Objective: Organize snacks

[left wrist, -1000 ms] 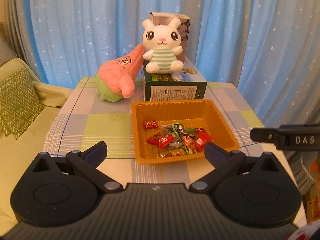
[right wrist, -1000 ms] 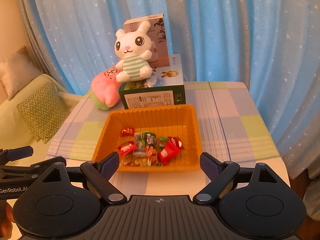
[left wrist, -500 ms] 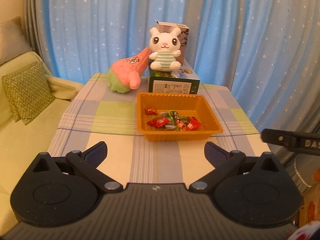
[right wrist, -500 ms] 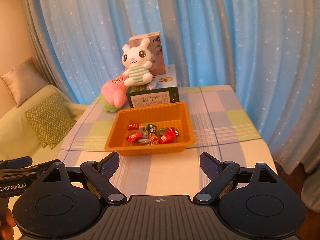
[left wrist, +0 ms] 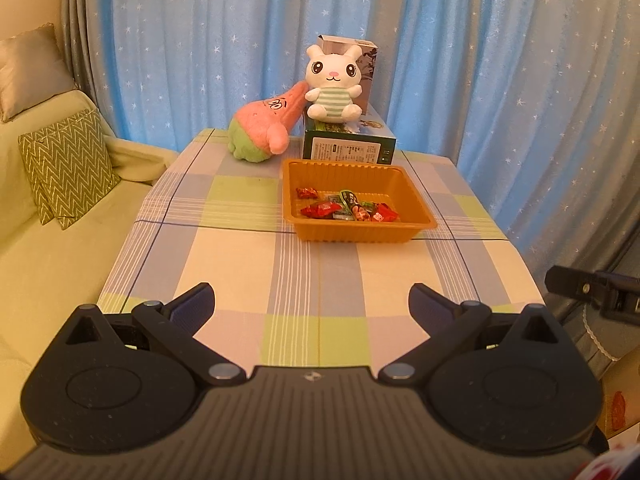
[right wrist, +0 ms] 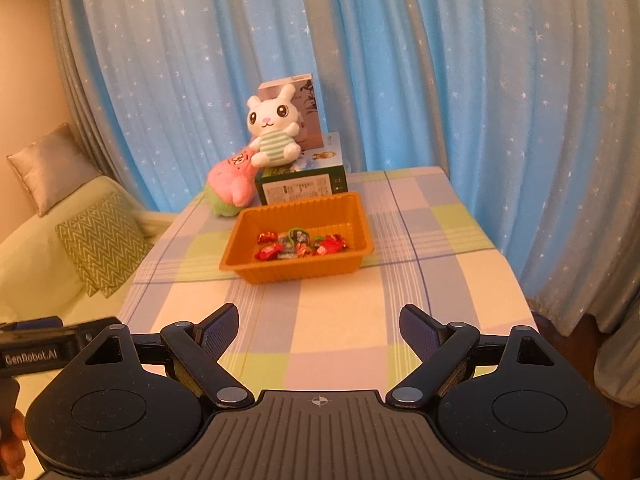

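While we are holding both tools over the near end of the checked tablecloth [left wrist: 240, 264], the only writing we are reading cleanly is "GenRobot.AI", printed on the side of the left gripper [left wrist: 311, 308] where it is poking into the lower left of the right wrist view. We are also seeing a white label panel with fine print on the front of the green box [left wrist: 349, 148], but the print is too small for us to make out, and the same goes for the grey carton [right wrist: 308, 116] standing behind the white rabbit plush [left wrist: 334, 86]. The rabbit is sitting on the green box and hiding most of that carton. A pink plush [left wrist: 264, 124] is leaning against the box's left side.

We are keeping the left gripper's fingers spread wide with nothing between them. The right gripper [right wrist: 319, 330] is spread just as wide and is likewise gripping nothing; only its dark tip is showing at the right edge of the left wrist view, cut off by the frame.

The snacks [right wrist: 300, 244] are lying in a loose heap inside the orange tray [right wrist: 256, 270], which is sitting just in front of the green box, well apart from both grippers. Their wrappers are red and green, and any names on them are unreadable. A fingertip is barely showing at the bottom left corner of the right wrist view.
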Demonstrator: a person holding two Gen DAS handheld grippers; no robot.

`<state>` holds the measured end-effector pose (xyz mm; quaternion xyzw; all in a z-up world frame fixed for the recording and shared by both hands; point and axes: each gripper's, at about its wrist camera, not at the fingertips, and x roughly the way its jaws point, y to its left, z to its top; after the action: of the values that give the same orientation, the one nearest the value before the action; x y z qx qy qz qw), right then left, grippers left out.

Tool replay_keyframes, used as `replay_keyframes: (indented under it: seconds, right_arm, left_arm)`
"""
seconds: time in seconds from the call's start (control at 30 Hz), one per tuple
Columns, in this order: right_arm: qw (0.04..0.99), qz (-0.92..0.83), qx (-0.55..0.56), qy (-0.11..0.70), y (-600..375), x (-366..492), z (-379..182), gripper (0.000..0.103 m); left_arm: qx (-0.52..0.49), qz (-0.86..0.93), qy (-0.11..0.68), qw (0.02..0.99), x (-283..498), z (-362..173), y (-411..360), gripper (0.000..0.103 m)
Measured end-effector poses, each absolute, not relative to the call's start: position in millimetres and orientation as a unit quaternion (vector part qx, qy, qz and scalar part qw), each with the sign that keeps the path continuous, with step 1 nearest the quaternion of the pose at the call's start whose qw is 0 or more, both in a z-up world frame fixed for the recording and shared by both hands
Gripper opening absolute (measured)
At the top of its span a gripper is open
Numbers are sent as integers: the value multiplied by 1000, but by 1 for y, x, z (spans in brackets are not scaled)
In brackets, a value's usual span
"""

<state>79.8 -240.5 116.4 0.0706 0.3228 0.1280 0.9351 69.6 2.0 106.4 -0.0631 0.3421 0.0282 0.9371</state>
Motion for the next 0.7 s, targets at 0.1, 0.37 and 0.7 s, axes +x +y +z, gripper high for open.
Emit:
replay_keyframes:
  seconds: [0.1,0.37,0.7]
  right_arm:
    - [936,127,66,320,-240,64,116,87]
    - [936,137,67,318,-237,37,116,87]
    - [933,132,66,328,-235,18,108,87]
  left_arm:
    - [-56,28,339,939,59,107,-1,103]
    - [-49,25,339,939,37,106,-5,103]
    - [-47,36,343,937,12,101,4,103]
